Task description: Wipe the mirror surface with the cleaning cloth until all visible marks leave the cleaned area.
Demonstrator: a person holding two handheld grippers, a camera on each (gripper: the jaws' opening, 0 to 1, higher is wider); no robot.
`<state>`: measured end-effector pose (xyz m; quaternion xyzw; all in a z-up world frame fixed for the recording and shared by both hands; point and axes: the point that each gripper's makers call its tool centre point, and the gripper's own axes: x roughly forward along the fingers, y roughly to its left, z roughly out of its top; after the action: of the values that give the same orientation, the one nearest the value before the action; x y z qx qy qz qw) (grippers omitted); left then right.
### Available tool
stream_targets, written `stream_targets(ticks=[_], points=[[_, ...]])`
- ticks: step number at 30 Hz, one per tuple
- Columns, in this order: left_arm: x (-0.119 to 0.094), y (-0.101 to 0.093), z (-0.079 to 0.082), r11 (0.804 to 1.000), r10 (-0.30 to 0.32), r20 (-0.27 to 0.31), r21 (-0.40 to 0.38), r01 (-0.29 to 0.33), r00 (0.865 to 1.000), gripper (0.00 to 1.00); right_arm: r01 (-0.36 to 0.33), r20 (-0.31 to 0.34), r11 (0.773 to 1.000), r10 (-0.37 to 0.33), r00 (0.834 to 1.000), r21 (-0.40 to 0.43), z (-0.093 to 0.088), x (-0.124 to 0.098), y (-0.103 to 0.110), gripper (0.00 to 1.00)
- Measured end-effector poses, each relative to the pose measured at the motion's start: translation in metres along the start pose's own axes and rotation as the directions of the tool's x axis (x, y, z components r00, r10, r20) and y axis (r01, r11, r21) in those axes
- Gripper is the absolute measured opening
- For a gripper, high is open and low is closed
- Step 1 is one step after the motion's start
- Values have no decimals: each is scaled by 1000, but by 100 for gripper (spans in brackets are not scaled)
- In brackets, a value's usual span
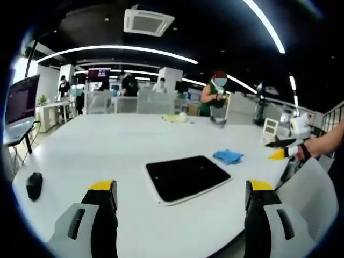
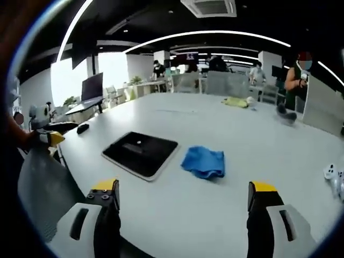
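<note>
A dark rectangular mirror [image 1: 188, 178] with a pale frame lies flat on the white table [image 1: 107, 156]. In the right gripper view the mirror [image 2: 141, 151] lies left of centre. A crumpled blue cloth [image 1: 228, 156] rests on the table just beyond its right corner; in the right gripper view the blue cloth [image 2: 203, 162] sits right of the mirror. My left gripper [image 1: 181, 196] is open, held above the near table edge, short of the mirror. My right gripper [image 2: 183, 201] is open too, hovering in front of cloth and mirror. The right gripper's yellow tip [image 1: 278, 154] enters the left gripper view at right.
A black mouse [image 1: 34, 186] lies near the table's left edge. A yellow cloth [image 2: 236, 101] and a dark object [image 2: 284, 112] sit far across the table. A monitor [image 1: 21, 105] stands at left. A white controller [image 2: 334, 174] lies at the right. People stand at the back.
</note>
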<state>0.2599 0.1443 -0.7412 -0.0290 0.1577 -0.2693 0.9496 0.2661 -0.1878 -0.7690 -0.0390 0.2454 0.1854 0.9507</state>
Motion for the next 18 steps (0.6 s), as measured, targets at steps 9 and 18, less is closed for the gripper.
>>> stream_targets(ticks=[9,18], points=[[0,1,-3,1000,0,-16,-7,-1,1000,100,-3,4,1000,3,1000,-10,-7,6,8,98],[0,2,-4,1000,1,-20,-4,-1,1000,99,5,11,1000,-5,1000,-5,-7,5,6,98]])
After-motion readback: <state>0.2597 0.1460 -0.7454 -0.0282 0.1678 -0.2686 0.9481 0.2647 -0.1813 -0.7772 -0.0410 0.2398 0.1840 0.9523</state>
